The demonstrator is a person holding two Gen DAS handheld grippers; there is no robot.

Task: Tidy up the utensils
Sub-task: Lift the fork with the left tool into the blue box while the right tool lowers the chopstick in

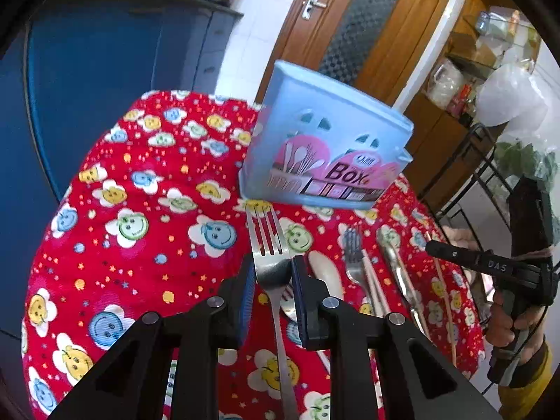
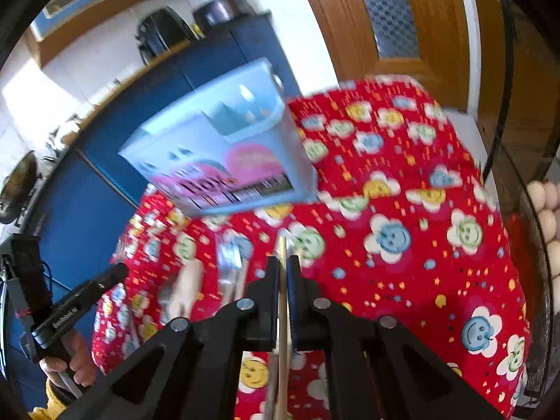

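Observation:
My left gripper [image 1: 273,266] is shut on a steel fork [image 1: 267,234], tines pointing toward a light blue utensil box [image 1: 325,150] that stands on the red smiley tablecloth [image 1: 140,231]. My right gripper [image 2: 282,262] is shut on a thin wooden chopstick [image 2: 282,301], held above the cloth in front of the same box [image 2: 224,154]. More utensils lie on the cloth: a white spoon [image 1: 325,273], another fork [image 1: 353,252], a knife [image 1: 399,269] and a chopstick [image 1: 444,301]. The right wrist view is blurred.
A blue cabinet [image 1: 105,70] stands left of the table, a wooden door [image 1: 364,24] behind it. A black wire rack [image 1: 472,175] and shelves with jars are at the right. Eggs [image 2: 546,210] sit in a basket beside the table's right edge.

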